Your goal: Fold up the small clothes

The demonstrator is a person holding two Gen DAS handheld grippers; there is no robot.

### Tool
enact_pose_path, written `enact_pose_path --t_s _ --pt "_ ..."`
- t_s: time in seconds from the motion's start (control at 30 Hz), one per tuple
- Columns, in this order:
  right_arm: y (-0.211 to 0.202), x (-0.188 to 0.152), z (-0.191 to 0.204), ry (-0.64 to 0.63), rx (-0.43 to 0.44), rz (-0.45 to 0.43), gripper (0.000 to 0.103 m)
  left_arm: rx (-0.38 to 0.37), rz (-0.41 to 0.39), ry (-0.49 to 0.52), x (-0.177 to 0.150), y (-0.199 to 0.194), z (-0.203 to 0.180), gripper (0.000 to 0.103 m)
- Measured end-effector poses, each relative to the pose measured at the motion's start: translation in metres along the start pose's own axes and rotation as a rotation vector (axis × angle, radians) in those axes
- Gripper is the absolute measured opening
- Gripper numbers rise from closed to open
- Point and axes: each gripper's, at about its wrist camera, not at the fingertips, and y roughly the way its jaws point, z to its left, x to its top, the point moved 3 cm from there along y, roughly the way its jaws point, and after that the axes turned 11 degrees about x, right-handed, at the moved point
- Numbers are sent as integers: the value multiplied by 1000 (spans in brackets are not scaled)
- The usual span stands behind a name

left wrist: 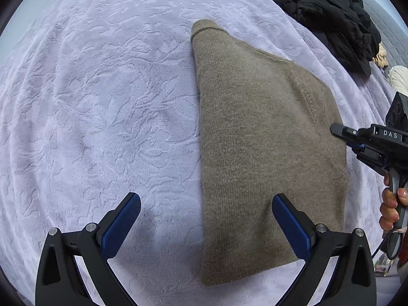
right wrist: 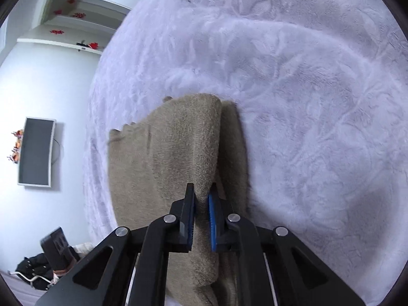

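Note:
A taupe knit garment [left wrist: 267, 140] lies folded lengthwise on the lilac blanket [left wrist: 102, 102]. My left gripper [left wrist: 206, 213] is open and empty, hovering over the garment's near left edge, its right finger above the cloth. My right gripper [right wrist: 202, 199] is shut on a raised fold of the same garment [right wrist: 178, 153] and lifts that edge off the blanket [right wrist: 318, 102]. In the left wrist view the right gripper [left wrist: 339, 130] shows at the garment's right edge, held by a hand [left wrist: 390, 209].
A heap of black clothes [left wrist: 331, 17] lies at the far right of the bed, with a cream knitted item [left wrist: 397, 76] beside it. The right wrist view shows a wall, shelves [right wrist: 71, 25] and a wall screen [right wrist: 35, 153] past the bed's edge.

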Motion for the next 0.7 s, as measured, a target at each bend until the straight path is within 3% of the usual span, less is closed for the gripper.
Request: enact_pose_path --t_s 0.13,0.37,0.5,0.57,0.63,0.7 --pt "-3 -4 -15 55 1 3 11 17 20 11 -3 6 -6 103" --pt "-20 -15 -4 19 -10 5 12 26 54 30 -6 11 -20 103" --pt "-29 -23 -4 29 -10 4 13 35 28 21 -6 7 -20 103" --pt "-32 -28 -4 29 -12 8 17 41 23 20 -9 4 -19 103" --pt "-33 -34 -4 30 -12 13 35 45 21 19 -10 2 -20 103" --pt "-35 -40 -5 29 -14 18 45 51 19 18 -11 0 -22 103"
